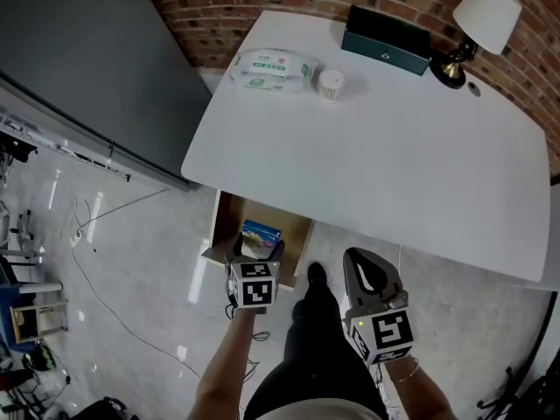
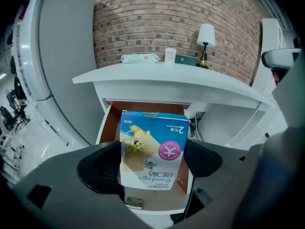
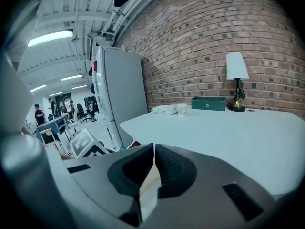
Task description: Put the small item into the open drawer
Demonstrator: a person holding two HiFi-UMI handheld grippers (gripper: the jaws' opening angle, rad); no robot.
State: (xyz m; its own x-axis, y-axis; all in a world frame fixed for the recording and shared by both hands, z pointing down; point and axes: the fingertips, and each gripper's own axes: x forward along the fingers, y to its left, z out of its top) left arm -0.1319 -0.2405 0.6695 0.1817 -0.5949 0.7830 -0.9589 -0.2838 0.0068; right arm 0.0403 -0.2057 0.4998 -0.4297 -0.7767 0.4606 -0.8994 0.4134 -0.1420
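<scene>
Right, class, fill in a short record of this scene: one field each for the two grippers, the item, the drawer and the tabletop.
Left gripper: shut on the box
Box: blue bandage box, held over the drawer, not yet released
Drawer: open, under the table's near edge
Right gripper: shut, empty, off to the side of the drawer
Tabletop: wipes, cup, green case and lamp, all along the far side

The drawer (image 1: pixel 229 215) stood open beneath the near left edge of the table (image 1: pixel 394 173). The bandage box (image 1: pixel 261 234) sat between the jaws of the left gripper (image 1: pixel 256 256), apparently above the drawer's front end. The right gripper (image 1: pixel 359 262) was to its right, in front of the table edge. Along the table's far side, from left to right, were a wipes pack (image 1: pixel 271 68), a cup (image 1: pixel 330 85), a case (image 1: pixel 386 39) and a lamp (image 1: pixel 477 24).
</scene>
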